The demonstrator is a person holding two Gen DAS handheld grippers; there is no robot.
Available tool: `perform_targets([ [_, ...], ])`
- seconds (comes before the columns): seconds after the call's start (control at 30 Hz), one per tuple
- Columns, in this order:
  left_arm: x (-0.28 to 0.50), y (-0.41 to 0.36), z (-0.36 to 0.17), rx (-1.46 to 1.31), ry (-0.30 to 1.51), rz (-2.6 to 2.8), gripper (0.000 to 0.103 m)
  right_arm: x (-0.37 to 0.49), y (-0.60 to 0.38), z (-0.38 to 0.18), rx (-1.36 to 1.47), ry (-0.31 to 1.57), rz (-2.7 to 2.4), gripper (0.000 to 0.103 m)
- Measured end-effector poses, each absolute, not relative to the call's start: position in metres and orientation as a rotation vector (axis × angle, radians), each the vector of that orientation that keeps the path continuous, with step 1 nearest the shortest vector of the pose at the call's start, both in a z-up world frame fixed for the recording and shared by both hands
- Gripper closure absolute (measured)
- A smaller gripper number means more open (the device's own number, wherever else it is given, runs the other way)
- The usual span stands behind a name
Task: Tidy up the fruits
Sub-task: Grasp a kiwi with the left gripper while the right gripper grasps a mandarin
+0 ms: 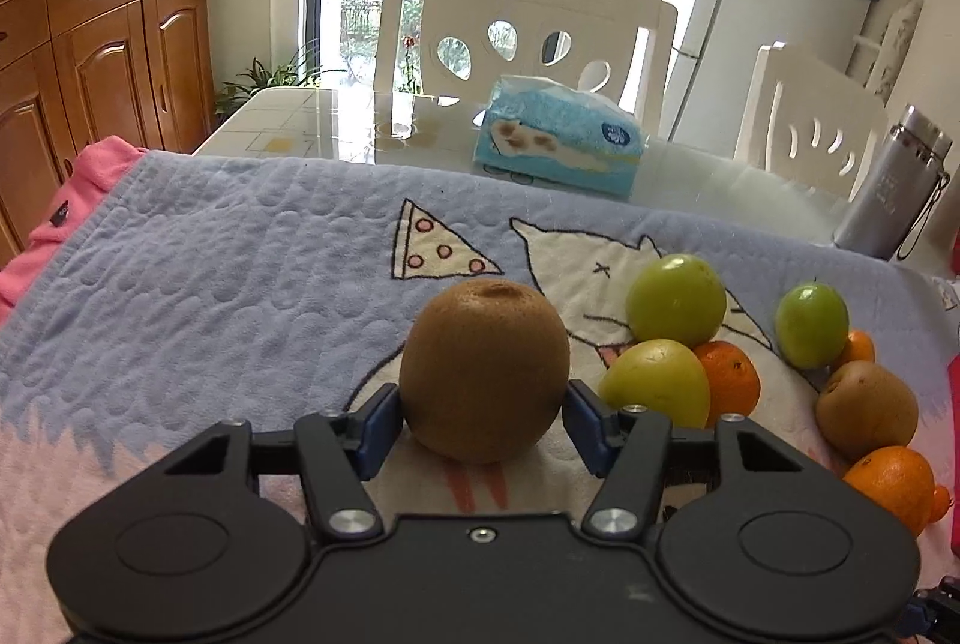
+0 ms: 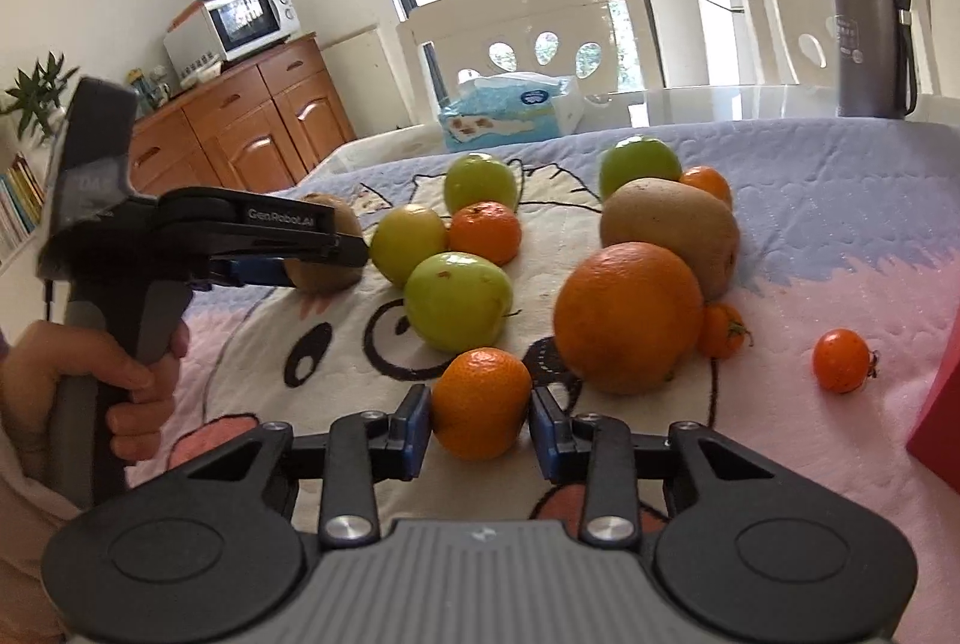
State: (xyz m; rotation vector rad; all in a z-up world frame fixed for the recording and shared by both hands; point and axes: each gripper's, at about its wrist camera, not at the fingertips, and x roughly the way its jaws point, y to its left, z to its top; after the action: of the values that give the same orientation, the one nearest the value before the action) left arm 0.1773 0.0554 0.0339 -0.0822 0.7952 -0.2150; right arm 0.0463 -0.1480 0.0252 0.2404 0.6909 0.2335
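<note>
Both claws closing on fruit: the pick-up step of sorting.

The left claw (image 1: 483, 419) brackets a kiwi (image 1: 485, 371), pads touching or nearly so; the right claw (image 2: 480, 431) pinches a mandarin (image 2: 480, 404) on the blanket (image 2: 840, 452). Other fruit lies just beyond. Next: firm grips, then lift clear.

Fruit pile (image 2: 627, 314) on blanket (image 1: 210, 254); tissue pack (image 1: 558, 140) and flask (image 1: 894, 182) behind it.
</note>
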Motion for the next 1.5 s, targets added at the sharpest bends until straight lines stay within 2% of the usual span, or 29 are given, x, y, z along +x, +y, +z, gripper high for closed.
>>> perform_targets([
  [0.4, 0.173, 0.058, 0.038, -0.106, 0.777, -0.209, 0.034, 0.045, -0.151, 0.025, 0.289, 0.646, 0.259, 0.066],
  [1.5, 0.165, 0.052, 0.047, -0.046, 0.719, -0.153, 0.034, 0.036, -0.143, 0.032, 0.211, 0.604, 0.237, 0.066],
])
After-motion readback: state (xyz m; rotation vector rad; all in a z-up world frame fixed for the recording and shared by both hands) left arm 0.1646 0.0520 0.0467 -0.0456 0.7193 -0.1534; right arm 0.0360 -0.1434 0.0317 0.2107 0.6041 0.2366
